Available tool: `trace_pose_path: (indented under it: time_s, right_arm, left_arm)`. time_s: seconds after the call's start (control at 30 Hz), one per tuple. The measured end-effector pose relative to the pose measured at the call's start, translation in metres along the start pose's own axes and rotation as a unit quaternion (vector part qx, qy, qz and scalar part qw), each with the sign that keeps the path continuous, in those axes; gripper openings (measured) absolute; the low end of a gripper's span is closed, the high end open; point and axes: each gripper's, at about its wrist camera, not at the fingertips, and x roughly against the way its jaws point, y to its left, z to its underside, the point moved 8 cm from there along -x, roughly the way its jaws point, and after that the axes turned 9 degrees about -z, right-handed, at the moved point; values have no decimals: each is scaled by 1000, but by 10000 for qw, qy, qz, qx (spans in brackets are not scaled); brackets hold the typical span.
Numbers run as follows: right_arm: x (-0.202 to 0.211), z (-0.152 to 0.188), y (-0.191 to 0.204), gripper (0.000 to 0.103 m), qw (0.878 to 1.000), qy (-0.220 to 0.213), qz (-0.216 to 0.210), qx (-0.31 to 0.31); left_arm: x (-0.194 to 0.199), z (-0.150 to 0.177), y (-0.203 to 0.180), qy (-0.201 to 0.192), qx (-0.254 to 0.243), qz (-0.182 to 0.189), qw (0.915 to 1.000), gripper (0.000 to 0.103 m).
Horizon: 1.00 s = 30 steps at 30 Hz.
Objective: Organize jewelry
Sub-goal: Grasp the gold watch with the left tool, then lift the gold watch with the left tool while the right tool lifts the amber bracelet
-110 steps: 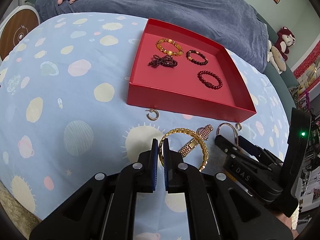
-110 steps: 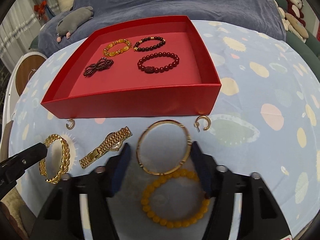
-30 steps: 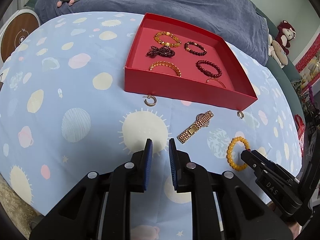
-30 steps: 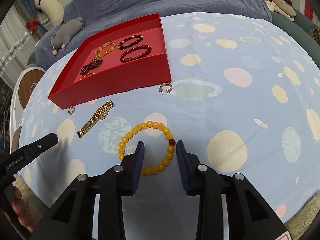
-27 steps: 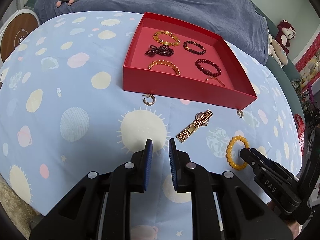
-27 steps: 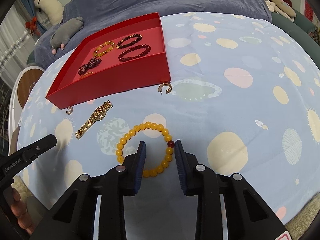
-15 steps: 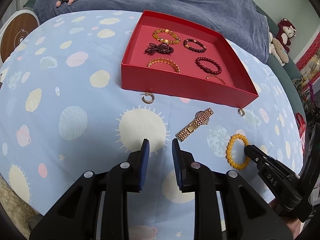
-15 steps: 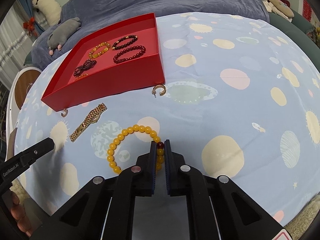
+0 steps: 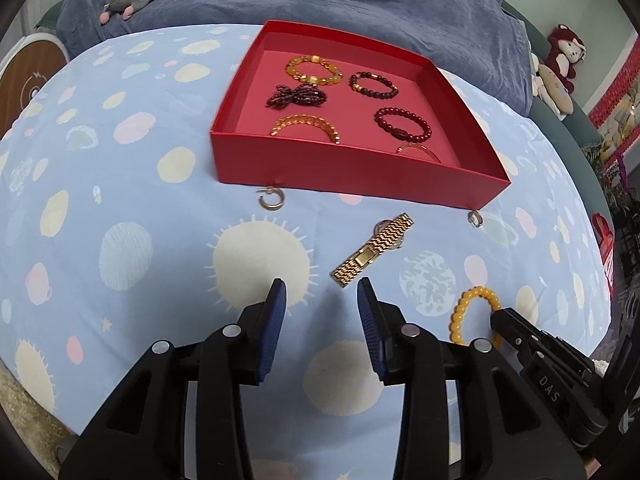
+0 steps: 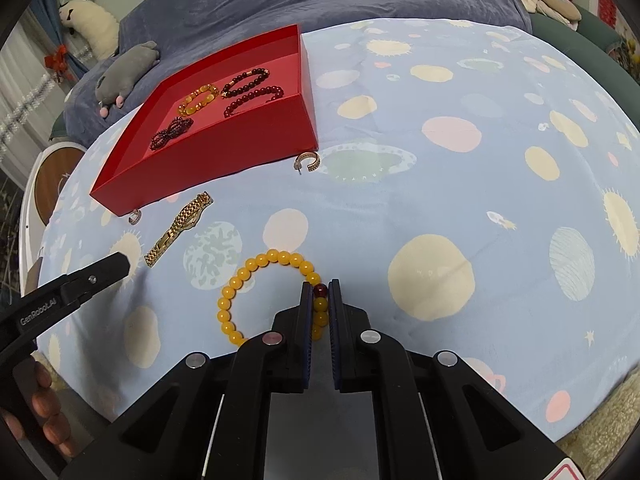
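The red tray's (image 9: 352,178) near wall half-hides two gold bangles; right tongs (image 10: 319,296) pinch the yellow bead bracelet (image 10: 256,266) — left tongs (image 9: 322,300) gape, gold watch (image 9: 372,250) just ahead.

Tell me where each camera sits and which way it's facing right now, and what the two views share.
Left wrist: rides the left gripper, open, looking across the tablecloth at the gold watch and red tray; right gripper tip at lower right.
Right wrist: rides the right gripper, shut on the yellow bead bracelet; left gripper tip and the person's fingers at far left.
Shared: tray, watch, bracelet, two hoop earrings.
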Motion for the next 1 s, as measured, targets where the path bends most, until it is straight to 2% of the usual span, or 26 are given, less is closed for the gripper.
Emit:
trace_pose_path:
  time_s: [0.17,0.47,0.57,0.63,0.7,1.0]
  right_arm:
    - [0,0,-1,7,10000,-14,-55,-51]
    - [-1,-1,-2,7,9998,-33,-142,-133]
    - [-1,-1,-2,7,9998,-33,-160,-144]
    - [-1,-2,-2,7,9997,-34,-173,-162]
    - [-1,-3,-2,7,9997,-33,-177,-166]
    - [9,-4,4,7,9995,-102,-254,-138]
  left_arm:
    - [-10,-4,-16,25,-203,16,9998,41]
    - [-29,-16,-44,43,-521,72,9986,40]
    - [-30,-17,-46,-28,-593,34,9982,34]
    - [-30,-16,-45,-70,-639,26,9979,18]
    - [-30,-15,-45,-71,-654,58,9978,13]
    - [-9,-11,-33,-82,-384,237,9989,12]
